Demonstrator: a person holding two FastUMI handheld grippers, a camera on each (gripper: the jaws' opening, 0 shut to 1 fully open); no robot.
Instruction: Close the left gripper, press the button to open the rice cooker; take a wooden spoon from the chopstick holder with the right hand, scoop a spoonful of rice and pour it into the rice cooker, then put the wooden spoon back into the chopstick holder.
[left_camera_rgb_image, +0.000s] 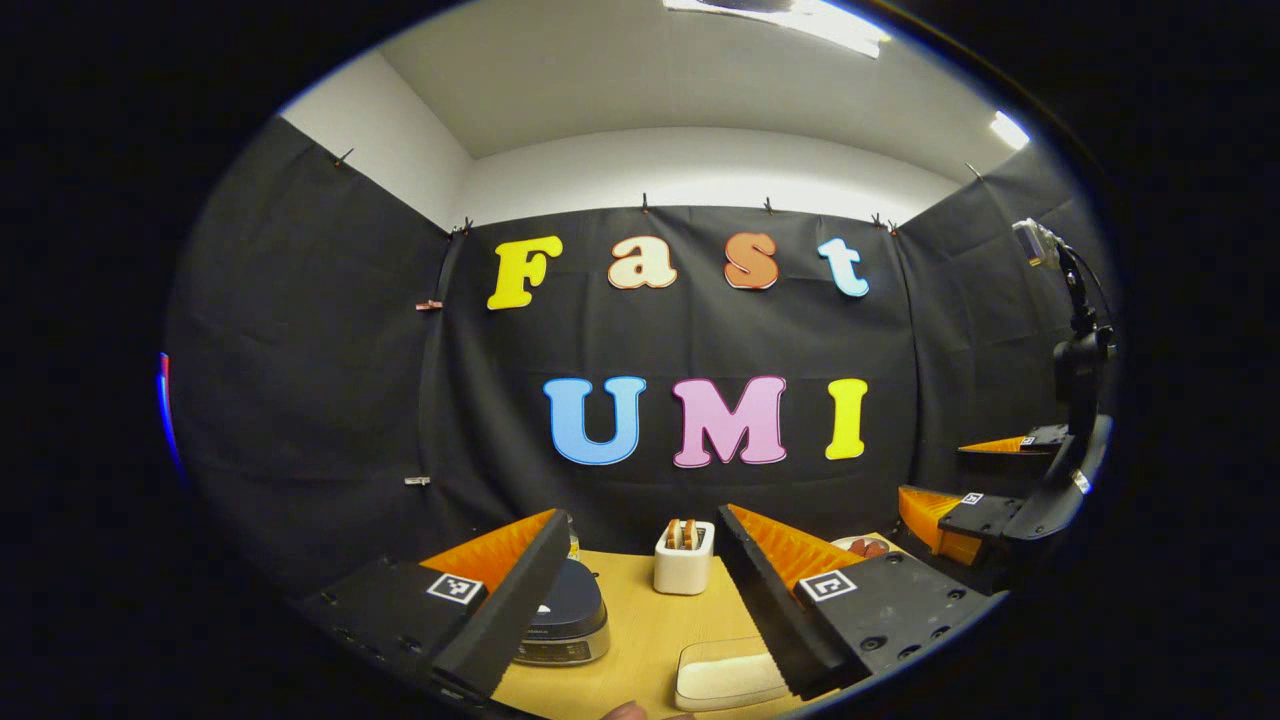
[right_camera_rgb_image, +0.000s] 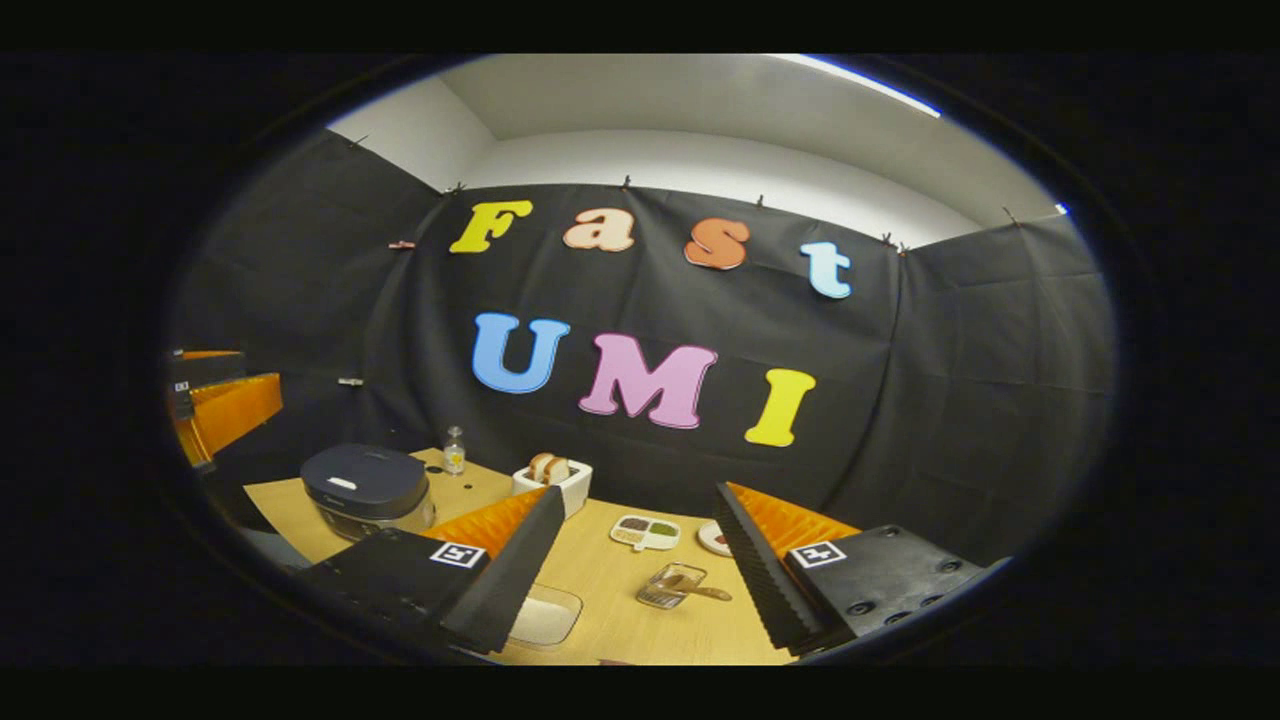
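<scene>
Both claws are hanging wide open above the bench (right_camera_rgb_image: 620, 620), gripping nothing. The left claw (left_camera_rgb_image: 645, 590) is sitting just right of the closed rice cooker (left_camera_rgb_image: 565, 610). The right claw (right_camera_rgb_image: 640, 570) is framing a clear tub (right_camera_rgb_image: 672, 586), possibly the chopstick holder, with a wooden spoon (right_camera_rgb_image: 700, 590) lying across it; open bench is lying between.

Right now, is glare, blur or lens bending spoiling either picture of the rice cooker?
Left gripper view: ceiling light glares at top, walls bow, rice cooker sharp but half behind a finger. Right gripper view: dimmer, softer, rice cooker bent toward the left edge.
</scene>
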